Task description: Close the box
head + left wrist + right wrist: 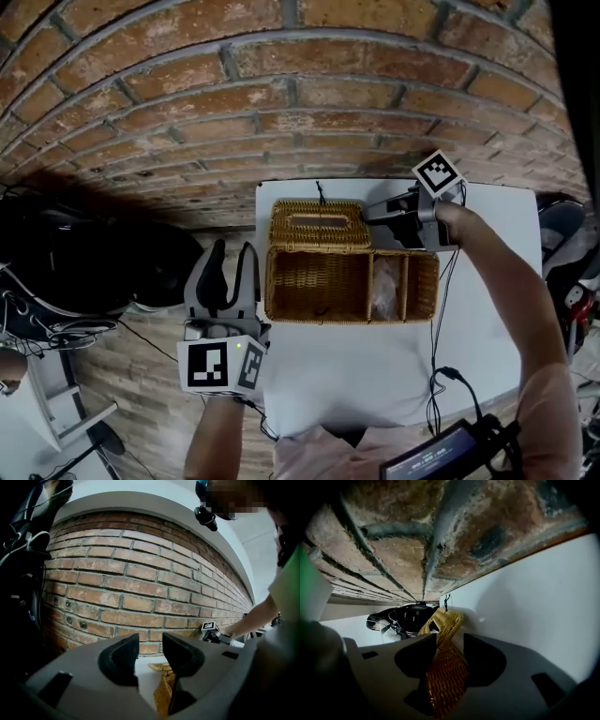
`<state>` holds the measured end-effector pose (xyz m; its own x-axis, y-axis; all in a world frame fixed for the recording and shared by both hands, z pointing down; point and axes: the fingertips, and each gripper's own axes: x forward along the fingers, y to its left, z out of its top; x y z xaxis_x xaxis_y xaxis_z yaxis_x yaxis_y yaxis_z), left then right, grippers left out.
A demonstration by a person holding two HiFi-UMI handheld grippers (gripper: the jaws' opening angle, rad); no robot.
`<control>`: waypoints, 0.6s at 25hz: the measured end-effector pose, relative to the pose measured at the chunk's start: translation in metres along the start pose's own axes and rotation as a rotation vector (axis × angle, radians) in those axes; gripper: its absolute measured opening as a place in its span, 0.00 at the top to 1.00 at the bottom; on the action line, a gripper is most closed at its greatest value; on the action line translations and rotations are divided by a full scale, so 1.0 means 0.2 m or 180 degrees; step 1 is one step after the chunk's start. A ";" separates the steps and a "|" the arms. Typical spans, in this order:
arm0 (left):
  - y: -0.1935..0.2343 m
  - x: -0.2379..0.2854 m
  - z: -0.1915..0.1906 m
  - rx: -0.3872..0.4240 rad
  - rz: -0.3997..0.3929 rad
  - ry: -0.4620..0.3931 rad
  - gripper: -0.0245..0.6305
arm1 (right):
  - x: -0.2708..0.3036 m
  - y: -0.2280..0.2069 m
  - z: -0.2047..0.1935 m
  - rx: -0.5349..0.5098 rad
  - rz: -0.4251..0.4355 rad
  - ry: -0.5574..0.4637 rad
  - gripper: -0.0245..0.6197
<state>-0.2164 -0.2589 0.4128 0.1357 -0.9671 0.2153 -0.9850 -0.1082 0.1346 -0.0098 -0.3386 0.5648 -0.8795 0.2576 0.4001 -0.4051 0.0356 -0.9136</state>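
The right gripper [370,214] had its jaws apart around the tan wicker box's [319,286] open lid [319,225]; the left gripper's [232,249] jaws gaped empty.

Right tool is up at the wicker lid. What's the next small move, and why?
Probably close the right tool on the lid: its edge already sits between the open jaws, apparently unpinched, and the lid lies swung back behind the wicker box. A grip should come before swinging it forward.
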 end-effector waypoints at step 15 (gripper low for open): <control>0.02 -0.02 0.01 0.0010 0.0004 -0.0004 0.71 | 0.04 0.08 -0.04 -0.0215 0.0204 0.0029 0.74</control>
<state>-0.2221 -0.2562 0.4104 0.1343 -0.9675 0.2143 -0.9855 -0.1077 0.1312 -0.0216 -0.3280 0.5534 -0.9007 0.2702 0.3402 -0.3300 0.0838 -0.9403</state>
